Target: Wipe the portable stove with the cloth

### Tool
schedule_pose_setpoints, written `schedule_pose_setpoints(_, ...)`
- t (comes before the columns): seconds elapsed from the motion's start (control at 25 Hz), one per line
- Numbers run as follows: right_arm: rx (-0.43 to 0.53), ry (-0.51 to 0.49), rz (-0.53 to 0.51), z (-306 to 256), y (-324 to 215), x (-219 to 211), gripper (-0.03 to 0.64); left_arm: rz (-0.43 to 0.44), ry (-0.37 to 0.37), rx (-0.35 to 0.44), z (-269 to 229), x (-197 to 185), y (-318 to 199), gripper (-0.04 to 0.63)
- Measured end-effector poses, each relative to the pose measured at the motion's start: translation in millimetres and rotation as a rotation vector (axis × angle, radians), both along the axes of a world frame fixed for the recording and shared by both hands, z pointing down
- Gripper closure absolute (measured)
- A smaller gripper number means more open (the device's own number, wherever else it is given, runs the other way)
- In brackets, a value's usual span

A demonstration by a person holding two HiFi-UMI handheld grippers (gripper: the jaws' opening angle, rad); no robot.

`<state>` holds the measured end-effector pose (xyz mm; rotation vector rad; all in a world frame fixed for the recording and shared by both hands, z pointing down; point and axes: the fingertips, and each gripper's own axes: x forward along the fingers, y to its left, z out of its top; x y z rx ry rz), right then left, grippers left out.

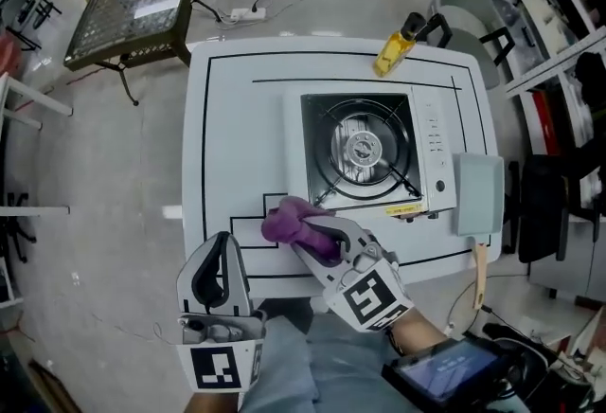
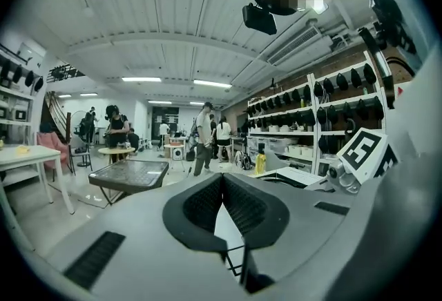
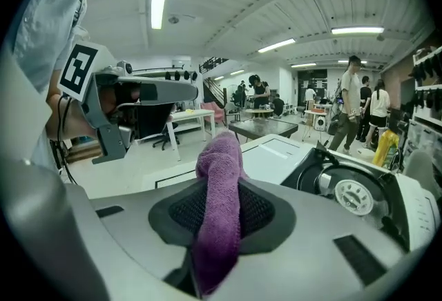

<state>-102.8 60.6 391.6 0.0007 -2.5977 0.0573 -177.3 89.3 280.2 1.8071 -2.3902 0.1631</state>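
Cloth point(image 3: 219, 175): bunched into a narrow purple fold, it is sitting in the right claw point(image 1: 315, 233), whose jaws are clamping it, just at the near-left corner of the portable stove point(image 1: 374, 153); whether it is touching the metal yet cannot be told.
Left claw point(image 2: 222, 181): it is hovering at the near edge of the counter point(image 1: 227, 117) with its jaws together on nothing, well apart from the stove.
Cloth risk: with so thin a fold being pinched, a hard drag is likely to be pulling it out of the jaws.
Burner risk: the dark pan supports point(image 1: 402, 179) are standing proud of the top, and the terry pile is liable to be snagging on them.
Stove risk: nothing is bracing the stove, so a firm push is likely to be sliding it across the smooth counter toward the handled board point(image 1: 478, 195) just beside it on the right, or toward the yellow bottle point(image 1: 393, 49) lying near the far edge.
Claws counted: two.
Cloths counted: one.
Stoves counted: one, standing mid-counter.
Handled boards counted: one.
Yellow bottles counted: one.
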Motion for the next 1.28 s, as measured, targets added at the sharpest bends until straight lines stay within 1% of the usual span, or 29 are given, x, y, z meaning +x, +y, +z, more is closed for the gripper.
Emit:
schedule_pose_setpoints(0.16, -0.019, 0.01, -0.009, 19, -2, 3, 0.491, -0.03, 0.024, -0.05, 22, 0, 2, 0.577)
schedule_pose_setpoints(0.28, -0.045, 0.008, -0.008, 21, -4, 8, 0.491, -0.022, 0.011, -0.029, 17, 7, -5, 0.577)
schedule_pose_setpoints(0.4, -0.06, 0.006, 0.001, 21, -8, 17, 0.491, -0.027, 0.012, -0.075, 25, 17, -4, 0.577)
schedule_pose_setpoints(0.52, -0.07, 0.005, 0.014, 20, -15, 29, 0.491, -0.012, -0.003, -0.072, 21, 30, -14, 0.577)
schedule_pose_setpoints(0.64, -0.081, 0.002, 0.033, 20, -23, 41, 0.491, 0.004, 0.012, -0.081, 24, 45, -22, 0.577)
schedule_pose_setpoints(0.76, -0.073, 0.01, 0.038, 21, -30, 55, 0.491, 0.022, 0.012, -0.073, 22, 58, -32, 0.577)
schedule_pose_setpoints(0.88, -0.095, 0.005, 0.076, 23, -39, 69, 0.491, 0.061, 0.014, -0.005, 8, 74, -52, 0.577)
schedule_pose_setpoints(0.92, -0.096, 0.005, 0.084, 23, -42, 74, 0.491, 0.069, 0.016, 0.004, 7, 78, -56, 0.577)
schedule_pose_setpoints(1.0, -0.085, 0.014, 0.089, 25, -48, 85, 0.491, 0.083, 0.014, 0.003, 7, 87, -62, 0.577)
schedule_pose_setpoints(1.2, -0.094, 0.013, 0.127, 26, -64, 109, 0.491, 0.106, 0.013, -0.032, 15, 110, -74, 0.577)
schedule_pose_setpoints(1.28, -0.094, 0.015, 0.136, 27, -69, 118, 0.491, 0.127, 0.008, -0.017, 11, 120, -83, 0.577)
